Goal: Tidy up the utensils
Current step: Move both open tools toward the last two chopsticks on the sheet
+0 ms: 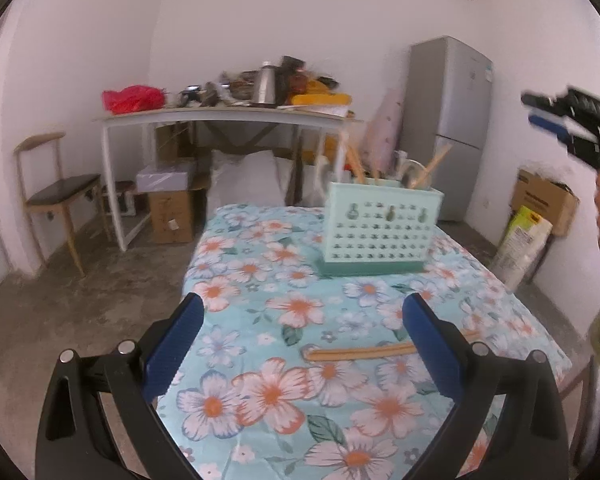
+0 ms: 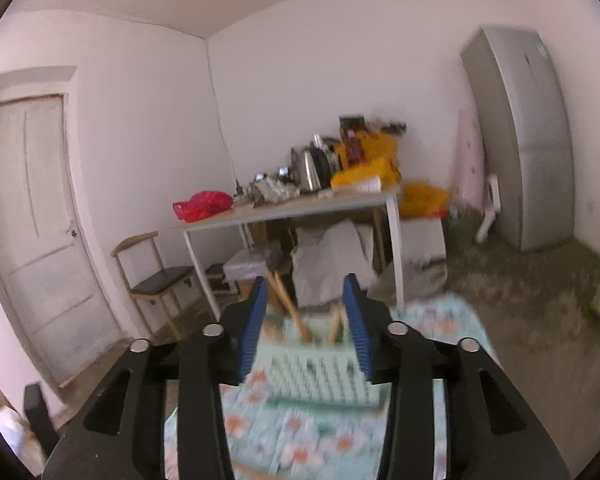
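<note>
Even soft daylight; fisheye-curved edges, right wrist view motion-blurred

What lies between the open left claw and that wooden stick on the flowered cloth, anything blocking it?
Nothing visible. The wooden stick lies flat on the flowered cloth just ahead of the left gripper, whose jaws stand wide apart and empty. Its right end runs behind one finger.
</note>
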A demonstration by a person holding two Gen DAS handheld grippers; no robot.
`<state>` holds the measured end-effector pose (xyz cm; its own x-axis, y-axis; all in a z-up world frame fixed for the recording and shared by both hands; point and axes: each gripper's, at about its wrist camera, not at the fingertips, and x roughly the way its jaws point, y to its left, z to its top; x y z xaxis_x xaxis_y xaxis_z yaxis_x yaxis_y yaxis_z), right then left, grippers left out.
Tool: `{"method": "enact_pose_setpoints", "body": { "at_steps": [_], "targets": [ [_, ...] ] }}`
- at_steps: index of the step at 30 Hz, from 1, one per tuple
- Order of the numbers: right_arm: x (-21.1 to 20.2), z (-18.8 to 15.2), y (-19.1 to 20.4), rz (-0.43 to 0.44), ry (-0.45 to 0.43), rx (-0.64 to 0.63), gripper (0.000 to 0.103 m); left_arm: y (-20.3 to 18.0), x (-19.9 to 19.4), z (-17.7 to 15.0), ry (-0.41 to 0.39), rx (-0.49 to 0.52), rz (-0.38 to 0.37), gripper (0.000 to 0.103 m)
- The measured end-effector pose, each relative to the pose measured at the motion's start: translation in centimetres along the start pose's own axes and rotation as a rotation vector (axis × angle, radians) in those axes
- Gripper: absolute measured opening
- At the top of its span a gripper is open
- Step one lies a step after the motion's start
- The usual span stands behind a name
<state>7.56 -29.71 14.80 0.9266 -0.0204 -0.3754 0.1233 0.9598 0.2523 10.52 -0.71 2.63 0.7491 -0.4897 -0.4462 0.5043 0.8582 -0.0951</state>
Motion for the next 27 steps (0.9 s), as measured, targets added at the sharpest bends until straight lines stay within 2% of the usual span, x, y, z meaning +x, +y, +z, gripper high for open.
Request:
{"method": "enact_pose_setpoints", "body": {
  "at_steps": [2,4,6,9,10,13,16,19,21,27],
  "targets": [
    [-0.1,-2.6,-1.2,-0.021,0.075,0.042,0.046,-0.8,0.3,0.0,0.010,0.037,-0.027,0.097],
    [0.7,-5.9,-2.8,-0.049,0.201,0.106,0.048,-1.7,0.8,-0.1,0.030,0.080,-0.022,0.097],
    [1.7,-9.7,-4.7,-0.100,0.331,0.190,0.048,-2.8,1.7,-0.3,0.064,0.127,-0.009,0.097],
    [2.7,-13.7,-6.0,-0.205,0.481,0.223,0.049,-4.1,3.3,-0.9,0.128,0.179,0.023,0.097],
    [2.8,-14.8,-6.3,-0.233,0.518,0.223,0.052,-4.5,3.9,-1.3,0.153,0.199,0.046,0.097],
    [2.9,-16.8,-6.2,-0.291,0.564,0.184,0.061,-5.6,6.0,-2.9,0.234,0.263,0.110,0.097],
    [2.9,-17.9,-5.1,-0.337,0.576,0.064,0.071,-6.6,8.1,-5.4,0.317,0.347,0.149,0.097],
    [2.6,-19.3,-5.1,-0.340,0.591,0.011,0.079,-7.1,9.8,-7.7,0.392,0.405,0.177,0.097],
    [2.4,-20.2,-5.6,-0.341,0.609,0.008,0.081,-7.1,9.9,-8.0,0.384,0.394,0.184,0.097],
    [2.4,-21.0,-6.2,-0.354,0.612,0.001,0.094,-6.4,10.5,-7.6,0.452,0.328,0.174,0.098]
  ]
}}
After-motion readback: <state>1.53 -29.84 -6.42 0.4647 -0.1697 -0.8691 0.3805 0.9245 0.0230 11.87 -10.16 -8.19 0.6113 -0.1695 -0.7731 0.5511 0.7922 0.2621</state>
